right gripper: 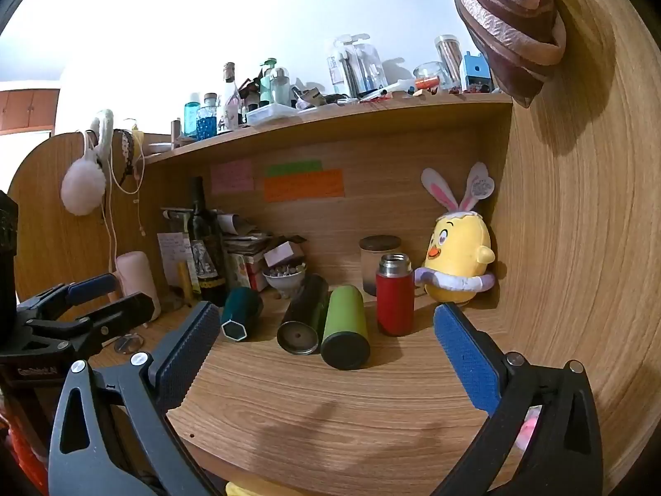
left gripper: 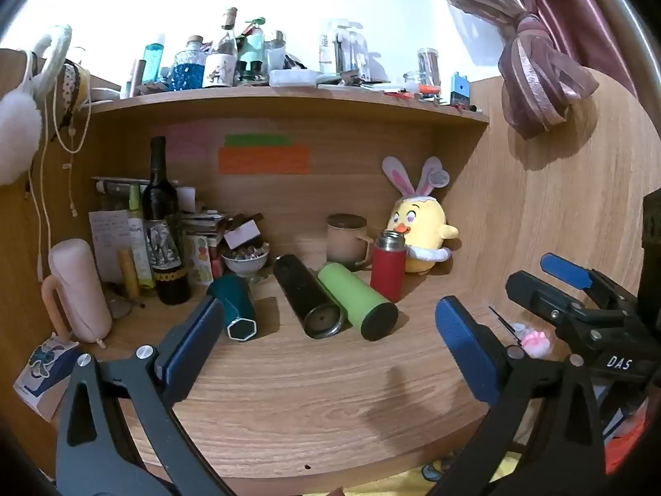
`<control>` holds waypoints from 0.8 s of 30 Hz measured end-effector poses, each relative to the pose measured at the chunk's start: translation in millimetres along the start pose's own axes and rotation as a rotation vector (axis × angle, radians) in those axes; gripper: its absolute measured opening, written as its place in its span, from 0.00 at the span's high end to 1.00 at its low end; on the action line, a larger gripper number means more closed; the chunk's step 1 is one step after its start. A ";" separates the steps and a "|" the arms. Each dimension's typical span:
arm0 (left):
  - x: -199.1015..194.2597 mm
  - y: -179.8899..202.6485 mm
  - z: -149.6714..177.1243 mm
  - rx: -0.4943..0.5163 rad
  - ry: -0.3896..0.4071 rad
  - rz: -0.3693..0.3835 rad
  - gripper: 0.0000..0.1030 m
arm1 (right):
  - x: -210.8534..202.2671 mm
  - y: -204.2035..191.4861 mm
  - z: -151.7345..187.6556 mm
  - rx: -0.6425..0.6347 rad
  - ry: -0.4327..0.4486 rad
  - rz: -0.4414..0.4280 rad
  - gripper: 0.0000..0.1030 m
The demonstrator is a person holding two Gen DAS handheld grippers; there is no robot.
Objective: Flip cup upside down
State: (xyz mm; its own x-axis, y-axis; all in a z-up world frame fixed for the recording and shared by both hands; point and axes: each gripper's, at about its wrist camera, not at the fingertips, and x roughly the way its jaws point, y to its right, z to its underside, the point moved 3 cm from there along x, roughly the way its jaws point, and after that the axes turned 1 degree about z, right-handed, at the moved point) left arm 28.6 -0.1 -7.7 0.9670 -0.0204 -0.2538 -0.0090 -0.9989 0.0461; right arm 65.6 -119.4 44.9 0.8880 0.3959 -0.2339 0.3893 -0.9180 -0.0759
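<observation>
Left wrist view: left gripper (left gripper: 326,330) spread wide, jaws released, holding nothing; right gripper (right gripper: 326,339) likewise released. Red cup (left gripper: 387,266) upright on wooden surface (left gripper: 330,405), beside lying green tumbler (left gripper: 357,301), before yellow chick plush (left gripper: 421,231).

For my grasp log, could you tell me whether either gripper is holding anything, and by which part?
Nothing is held: the left gripper and right gripper are both open above the desk.

The writing on the orange paper note (left gripper: 264,160) is too blurry to read. The red metal bottle (left gripper: 387,266) hides part of the beige mug's (left gripper: 345,239) handle. The pink curtain (right gripper: 512,20) is cut off on top.
</observation>
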 end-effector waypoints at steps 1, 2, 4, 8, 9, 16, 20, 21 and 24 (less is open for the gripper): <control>1.1 -0.5 0.6 -0.009 -0.031 -0.005 0.00 | 0.1 -0.2 -0.4 0.001 0.002 0.000 0.00; 1.0 -0.6 0.5 -0.007 -0.026 -0.011 0.00 | 0.3 -0.4 -0.8 -0.001 0.002 0.001 0.00; 1.3 -0.7 0.5 -0.007 -0.028 -0.004 0.00 | 0.6 -0.9 -1.9 -0.004 0.001 0.003 0.00; 0.5 0.0 0.4 0.000 -0.022 -0.006 0.00 | 2.4 -2.9 0.4 -0.011 0.003 0.005 0.00; 0.3 0.0 0.4 0.001 -0.020 -0.006 0.00 | 2.5 -2.9 0.9 -0.013 0.003 0.006 0.00; 0.1 0.1 0.5 0.001 -0.018 -0.004 0.00 | 3.3 -3.9 1.4 -0.012 -0.002 0.003 0.00; 1.1 3.6 0.5 0.002 -0.018 -0.006 0.00 | 3.3 -3.1 0.9 -0.010 -0.004 0.002 0.00; 1.1 3.7 0.6 0.002 -0.018 -0.006 0.00 | 3.6 -3.4 1.1 -0.010 -0.004 0.002 0.00; 2.8 2.7 4.1 0.001 -0.017 -0.007 0.00 | 3.4 -4.0 1.3 -0.011 -0.004 0.002 0.00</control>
State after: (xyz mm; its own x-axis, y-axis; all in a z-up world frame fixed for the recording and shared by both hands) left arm 30.3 -3.0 -12.3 0.9625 -0.0145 -0.2708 -0.0028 -0.9990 0.0435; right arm 66.7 -114.5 43.2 0.8877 0.3944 -0.2377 0.3907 -0.9183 -0.0648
